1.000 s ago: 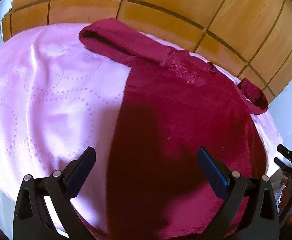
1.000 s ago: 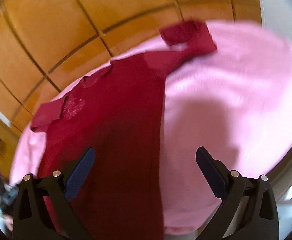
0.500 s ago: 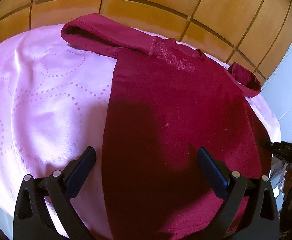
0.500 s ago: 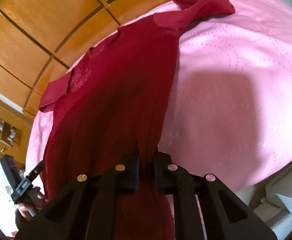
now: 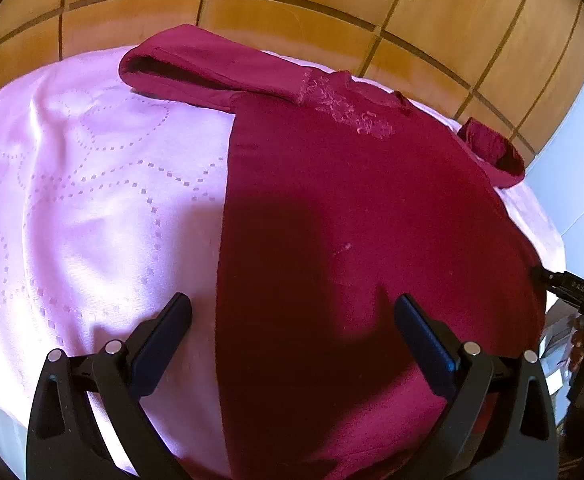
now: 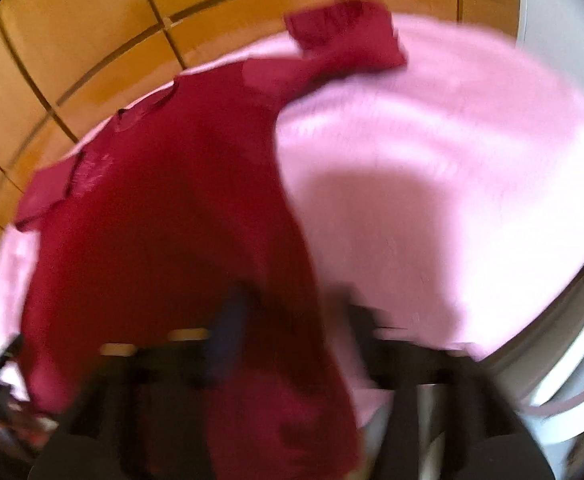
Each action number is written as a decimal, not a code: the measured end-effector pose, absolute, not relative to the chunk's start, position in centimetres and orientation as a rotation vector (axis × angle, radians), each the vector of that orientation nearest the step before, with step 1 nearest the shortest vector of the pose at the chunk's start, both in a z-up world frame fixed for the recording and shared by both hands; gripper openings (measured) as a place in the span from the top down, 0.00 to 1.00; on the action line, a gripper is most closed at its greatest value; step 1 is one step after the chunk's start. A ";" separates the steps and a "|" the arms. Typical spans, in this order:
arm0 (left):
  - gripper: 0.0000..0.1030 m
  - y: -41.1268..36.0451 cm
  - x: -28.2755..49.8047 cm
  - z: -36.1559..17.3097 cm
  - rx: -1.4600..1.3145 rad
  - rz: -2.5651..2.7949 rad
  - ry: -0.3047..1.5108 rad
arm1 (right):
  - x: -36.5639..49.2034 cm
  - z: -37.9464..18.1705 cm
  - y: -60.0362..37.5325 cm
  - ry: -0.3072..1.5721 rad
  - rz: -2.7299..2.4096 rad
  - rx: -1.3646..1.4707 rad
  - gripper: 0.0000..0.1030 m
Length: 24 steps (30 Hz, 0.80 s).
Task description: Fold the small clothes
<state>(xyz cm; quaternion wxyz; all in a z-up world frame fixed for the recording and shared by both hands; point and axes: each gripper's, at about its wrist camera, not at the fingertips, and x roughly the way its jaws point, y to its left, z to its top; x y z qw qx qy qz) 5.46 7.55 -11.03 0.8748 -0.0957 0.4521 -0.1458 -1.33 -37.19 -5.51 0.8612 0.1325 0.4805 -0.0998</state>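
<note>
A dark red long-sleeved top (image 5: 351, 220) lies spread flat on a pink patterned cloth (image 5: 92, 200). Its embroidered neck (image 5: 343, 108) is at the far end and one sleeve (image 5: 180, 64) reaches out to the far left. My left gripper (image 5: 292, 320) is open just above the near hem, and the top's left edge runs between its fingers. In the blurred right wrist view, the jaws of my right gripper (image 6: 292, 320) are opening. The top's (image 6: 172, 220) right edge lies between them, with no pad pressing on it. The right gripper also shows at the left wrist view's right edge (image 5: 571, 292).
Orange wood panels (image 5: 292, 12) lie beyond the far edge of the pink-covered surface. A pale wall (image 5: 571, 160) stands to the right. The second sleeve (image 5: 491, 148) is bunched at the far right corner. Bare pink cloth (image 6: 431, 160) spreads to the right of the top.
The right gripper went from wide open to shut on the top's near hem, and its jaws now stand apart again in a blurred view. The left gripper stayed open and hardly moved.
</note>
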 end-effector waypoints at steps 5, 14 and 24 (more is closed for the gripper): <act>0.02 9.6 6.5 -10.4 -0.329 -0.274 0.935 | -0.6 -2.8 -35.7 0.867 -0.216 0.138 0.31; 0.02 12.1 12.1 -9.5 -0.391 -0.175 0.953 | 6.9 -3.9 -30.6 0.867 -0.077 0.053 0.31; 0.02 11.7 18.4 -6.8 -0.443 -0.205 0.851 | 13.3 -7.4 -29.2 0.886 -0.149 -0.033 0.27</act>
